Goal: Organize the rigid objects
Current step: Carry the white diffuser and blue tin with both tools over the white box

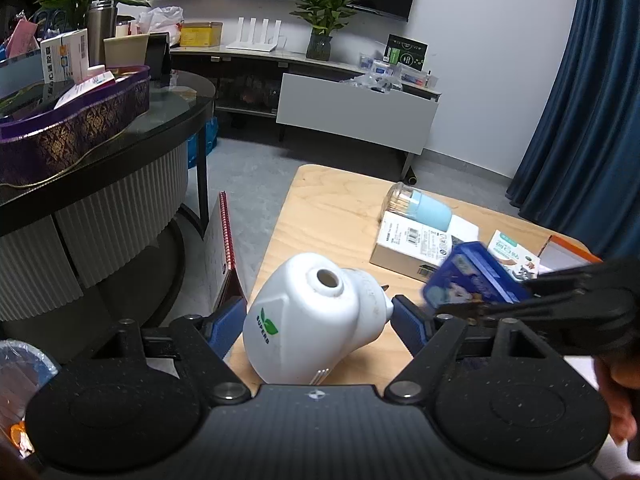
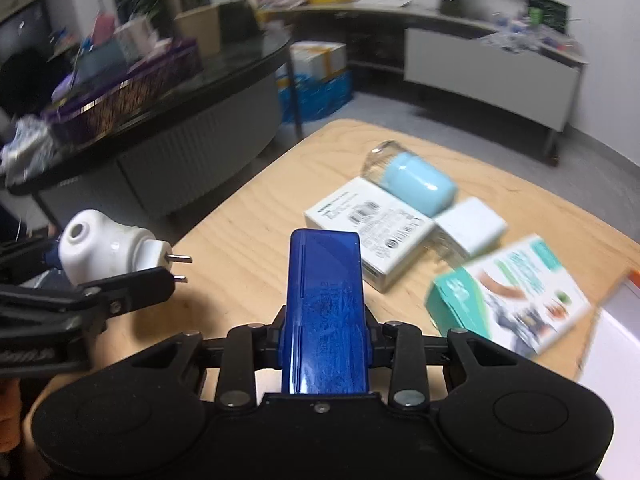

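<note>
My left gripper point(image 1: 318, 316) is shut on a white plug-in device point(image 1: 312, 316) with a round hole on top, a green leaf logo and two metal prongs. Its blue pads press on the device's two sides, just over the near left edge of the wooden table point(image 1: 332, 216). In the right wrist view the same device point(image 2: 104, 248) hangs at the far left, in the left gripper's black fingers point(image 2: 132, 284). My right gripper point(image 2: 326, 332) is shut on a glossy blue rectangular box point(image 2: 326, 300) that stands lengthwise between its fingers, above the table. That blue box point(image 1: 472, 280) also shows in the left wrist view.
On the table lie a white barcode box point(image 2: 368, 228), a clear jar with a light-blue cap point(image 2: 412, 180), a small white box point(image 2: 472, 224) and a teal-and-white carton point(image 2: 512, 296). A dark round table with a purple basket point(image 1: 72, 128) stands left. A red spiral notebook point(image 1: 224, 248) leans between the tables.
</note>
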`<control>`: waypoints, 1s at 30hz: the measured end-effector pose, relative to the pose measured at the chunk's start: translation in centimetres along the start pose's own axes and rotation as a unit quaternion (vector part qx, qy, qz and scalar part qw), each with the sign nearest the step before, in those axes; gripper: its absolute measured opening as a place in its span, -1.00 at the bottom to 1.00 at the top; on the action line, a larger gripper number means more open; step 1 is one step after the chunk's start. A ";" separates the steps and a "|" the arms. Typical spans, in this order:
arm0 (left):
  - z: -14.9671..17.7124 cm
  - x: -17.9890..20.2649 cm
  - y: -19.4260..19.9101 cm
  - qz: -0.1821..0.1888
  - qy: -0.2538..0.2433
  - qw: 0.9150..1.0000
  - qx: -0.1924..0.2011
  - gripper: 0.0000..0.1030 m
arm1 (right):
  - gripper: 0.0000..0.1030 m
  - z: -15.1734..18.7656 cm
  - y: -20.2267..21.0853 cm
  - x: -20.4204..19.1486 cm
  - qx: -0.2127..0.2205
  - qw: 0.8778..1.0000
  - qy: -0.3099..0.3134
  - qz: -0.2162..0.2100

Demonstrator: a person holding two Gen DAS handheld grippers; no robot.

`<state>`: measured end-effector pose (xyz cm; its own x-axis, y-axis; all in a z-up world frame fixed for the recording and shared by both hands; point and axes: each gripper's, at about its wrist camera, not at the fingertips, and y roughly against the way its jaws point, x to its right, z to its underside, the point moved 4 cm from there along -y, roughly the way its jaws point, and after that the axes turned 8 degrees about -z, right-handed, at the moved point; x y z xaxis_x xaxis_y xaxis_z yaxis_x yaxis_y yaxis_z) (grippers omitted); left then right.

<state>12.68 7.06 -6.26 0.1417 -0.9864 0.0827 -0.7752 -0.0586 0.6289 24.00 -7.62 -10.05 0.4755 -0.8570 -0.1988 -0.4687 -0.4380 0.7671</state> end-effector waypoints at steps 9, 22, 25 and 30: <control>0.1 3.1 2.7 0.034 -0.013 0.999 0.010 0.55 | -0.22 3.2 8.7 -0.7 0.060 0.996 -0.037 0.058; 1.4 9.4 5.4 0.100 -0.053 0.994 0.004 0.56 | -0.22 9.4 18.1 2.5 0.101 0.979 -0.098 0.145; 1.6 11.0 5.8 0.111 -0.065 0.992 0.002 0.56 | -0.22 10.7 19.6 3.5 0.103 0.976 -0.112 0.157; 1.6 13.6 6.3 0.128 -0.093 0.987 0.003 0.56 | -0.22 12.3 22.2 5.2 0.119 0.967 -0.137 0.181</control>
<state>8.69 -6.97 -2.39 -0.1751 -0.9800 0.0941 -0.7741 0.1961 0.6019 6.96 -25.12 -1.57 0.0482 -0.9912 -0.1232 -0.7409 -0.1182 0.6611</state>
